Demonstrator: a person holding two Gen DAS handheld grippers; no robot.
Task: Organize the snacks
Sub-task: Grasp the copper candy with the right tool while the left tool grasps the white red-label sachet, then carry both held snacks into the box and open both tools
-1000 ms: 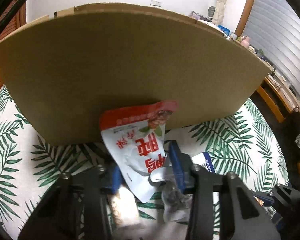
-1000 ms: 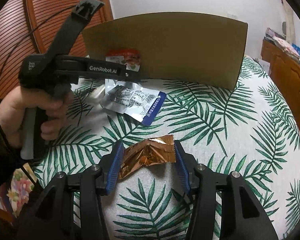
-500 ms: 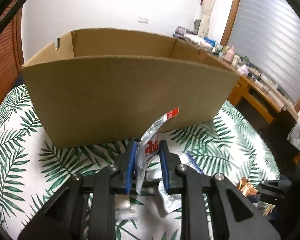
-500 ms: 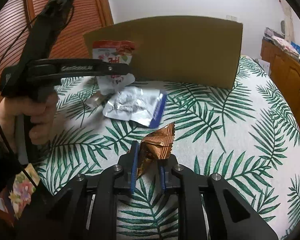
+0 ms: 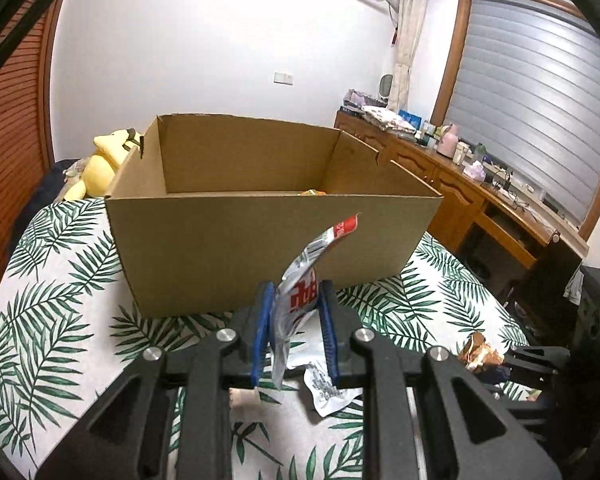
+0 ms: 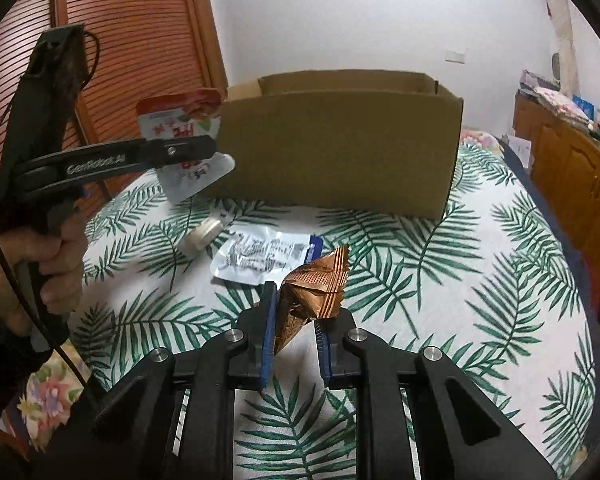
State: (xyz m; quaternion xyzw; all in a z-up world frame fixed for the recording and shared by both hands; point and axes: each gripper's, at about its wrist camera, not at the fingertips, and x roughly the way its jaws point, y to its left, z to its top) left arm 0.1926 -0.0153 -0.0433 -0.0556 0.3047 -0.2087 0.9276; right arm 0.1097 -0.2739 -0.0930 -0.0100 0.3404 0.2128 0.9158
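Two packets held off the leaf-print bed (image 6: 480, 264): left gripper (image 5: 294, 320) clamps a white-and-red pouch (image 5: 300, 292), crumpled, red-topped. Right gripper (image 6: 296, 320) pinches a creased copper foil wrapper (image 6: 312, 292); its jaws just closed. Both sit before the open cardboard box (image 5: 228, 252).

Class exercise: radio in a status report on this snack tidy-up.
Left gripper shut on red-white pouch. Right gripper shut on copper wrapper. Box ahead, path unobstructed.
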